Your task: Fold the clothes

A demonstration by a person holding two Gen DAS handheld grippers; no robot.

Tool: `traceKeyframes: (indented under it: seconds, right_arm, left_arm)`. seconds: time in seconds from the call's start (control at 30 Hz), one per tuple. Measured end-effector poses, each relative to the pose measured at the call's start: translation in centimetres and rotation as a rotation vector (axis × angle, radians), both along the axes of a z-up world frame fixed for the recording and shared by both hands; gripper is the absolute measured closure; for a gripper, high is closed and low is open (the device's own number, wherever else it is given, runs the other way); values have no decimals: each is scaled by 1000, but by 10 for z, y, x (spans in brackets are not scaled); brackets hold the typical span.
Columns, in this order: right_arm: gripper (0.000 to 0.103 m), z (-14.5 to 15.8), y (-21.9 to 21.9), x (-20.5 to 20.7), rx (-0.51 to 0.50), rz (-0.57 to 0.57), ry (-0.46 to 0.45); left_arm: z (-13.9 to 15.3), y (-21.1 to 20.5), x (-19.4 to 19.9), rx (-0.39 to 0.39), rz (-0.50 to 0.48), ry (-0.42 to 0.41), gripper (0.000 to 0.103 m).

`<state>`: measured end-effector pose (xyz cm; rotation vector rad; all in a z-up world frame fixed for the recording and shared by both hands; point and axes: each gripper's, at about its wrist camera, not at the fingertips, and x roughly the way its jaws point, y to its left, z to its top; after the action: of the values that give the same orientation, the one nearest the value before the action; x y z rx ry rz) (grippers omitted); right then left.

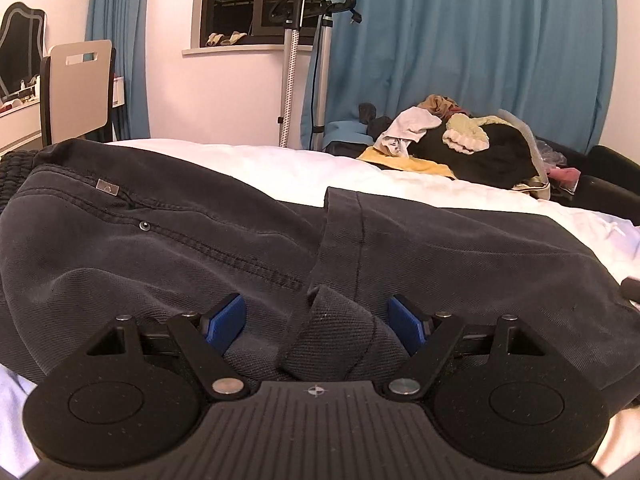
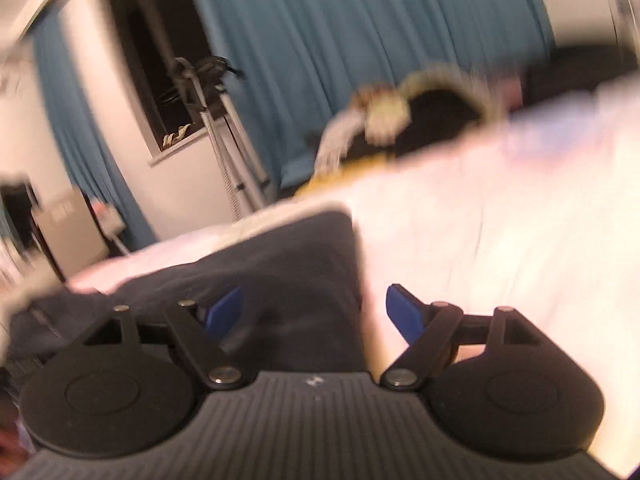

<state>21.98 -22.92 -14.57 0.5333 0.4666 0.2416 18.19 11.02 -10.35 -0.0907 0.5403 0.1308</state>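
clearly the dark charcoal twill trousers [image 1: 200,248] are lying spread across the white bed sheet [image 1: 420,184], directly ahead of and beneath the left gripper [image 1: 316,320]. its blue finger pads [image 1: 224,318] are standing wide apart, and a raised fold of the trouser cloth is bunching up between them without being pinched; neither pad is visibly pressing on it. the stitched pocket seam and a small metal rivet [image 1: 143,225] are sitting ahead and to the left of the fingers, while a hemmed edge is running away from the fingers up the middle.

the right gripper [image 2: 314,312] is showing through heavy blur. its fingers are also standing well open, with a dark corner of the same trousers [image 2: 288,264] lying between and just ahead of them, nearer the left pad, and bare white sheet lying under the right pad. nothing is looking clamped there.

judging by the weave and thick seams, this cloth is looking fairly heavy and soft, limp rather than stiff, and rough enough not to be slipping easily. a single layer is likely drooping and dragging, so taking hold at a doubled hem or seam, where the cloth is thickest, is looking safest. the bunched fold between the left fingers is offering such a place.

a heap of mixed clothes [image 1: 460,144] is waiting far beyond the fingers, to the right.
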Motion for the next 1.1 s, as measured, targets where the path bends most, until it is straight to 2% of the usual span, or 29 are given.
traceKeyframes:
  seconds: [0.07,0.17,0.27,0.33,0.4,0.53,0.57,0.67,0.77,0.83,0.97,1.0,1.03,1.07,1.1]
  right_arm:
    - [23,-11,0,7,95,46,53]
    - [19,-8,6,9,176,102,46]
    - [19,3,-3,4,365,151,-48]
    - [19,7,-7,1,423,175,-118]
    - [18,4,-5,4,400,158,-99]
    - [19,-30,1,19,319,37,86]
    - [19,-32,3,22,311,31,97]
    - [19,-19,8,22,317,43,91]
    - [19,-7,10,17,381,90,24]
    - [19,-7,10,18,384,112,-1]
    - [19,-24,2,29,437,119,54]
    - [20,-26,0,32,446,118,58]
    - [26,-24,0,34,446,111,66]
    - [37,-19,1,35,419,101,75]
    - [41,-14,2,37,386,89,85]
  left_arm:
    - [-1,0,1,-2,-1,0,21]
    - [-2,1,1,-11,3,-3,21]
    - [-2,2,0,-32,4,-16,21]
    - [-2,2,0,-37,0,-20,21]
    - [-3,-1,1,-30,-11,-26,21]
    - [-5,-8,1,-9,-38,-26,21]
    - [-5,-10,0,-1,-41,-24,21]
    - [-7,-13,1,11,-45,-20,21]
    - [-10,-13,3,8,-43,-15,21]
    - [-10,-13,4,7,-45,-15,21]
    - [-12,-14,4,4,-47,-16,21]
    - [-12,-14,3,7,-48,-18,21]
    - [-12,-14,3,10,-49,-20,21]
    - [-12,-14,2,13,-51,-25,21]
    - [-13,-14,0,17,-56,-36,21]
